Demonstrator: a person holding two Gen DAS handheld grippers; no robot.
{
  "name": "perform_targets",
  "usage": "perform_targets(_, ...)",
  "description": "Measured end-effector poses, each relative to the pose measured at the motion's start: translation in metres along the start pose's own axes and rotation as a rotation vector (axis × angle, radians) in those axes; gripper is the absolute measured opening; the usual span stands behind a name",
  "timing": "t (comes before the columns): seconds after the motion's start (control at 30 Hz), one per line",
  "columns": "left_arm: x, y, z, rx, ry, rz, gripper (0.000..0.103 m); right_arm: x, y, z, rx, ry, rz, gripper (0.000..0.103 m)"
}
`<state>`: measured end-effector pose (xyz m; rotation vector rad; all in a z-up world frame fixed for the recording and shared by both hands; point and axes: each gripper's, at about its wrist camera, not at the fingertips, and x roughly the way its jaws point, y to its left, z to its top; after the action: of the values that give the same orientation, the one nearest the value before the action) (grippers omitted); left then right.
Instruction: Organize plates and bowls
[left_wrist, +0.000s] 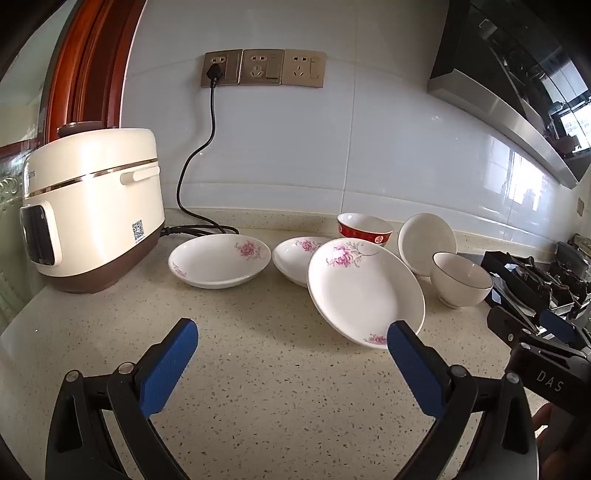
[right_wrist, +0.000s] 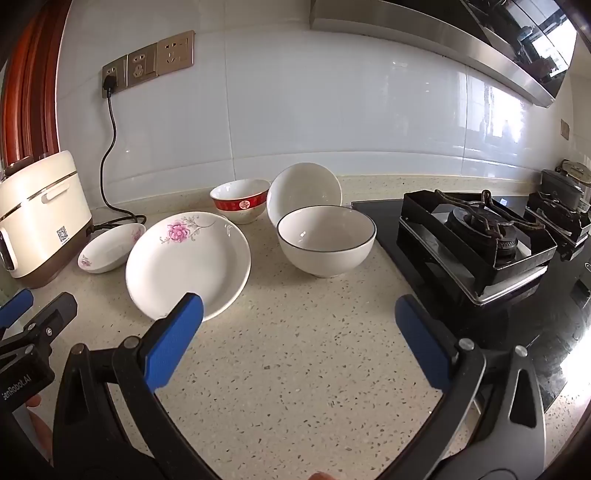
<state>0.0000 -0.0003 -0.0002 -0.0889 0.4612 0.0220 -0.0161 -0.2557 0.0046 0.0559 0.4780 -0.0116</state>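
Plates (left_wrist: 365, 291) and bowls (right_wrist: 325, 240) sit grouped on our speckled desk (right_wrist: 295, 350) against white wall tiles (left_wrist: 295, 147), between rice cooker (left_wrist: 92, 214) and gas stove (right_wrist: 476, 236). We hold left gripper (left_wrist: 291, 343) and right gripper (right_wrist: 299, 317) fingers released, empty.

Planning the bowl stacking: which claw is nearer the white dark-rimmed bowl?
Right. The right claw faces the white dark-rimmed bowl directly; the left claw sits farther left, beyond the tilted floral plate.
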Motion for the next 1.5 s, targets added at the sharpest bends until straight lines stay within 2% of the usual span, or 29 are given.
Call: perform_targets(1.5, 0.0000, -0.0005, 0.0011, 0.006, -0.006, 0.007, 0.103, 0.0016, -0.0016, -0.0007, 0.002, 0.006, 0.003, 0.103)
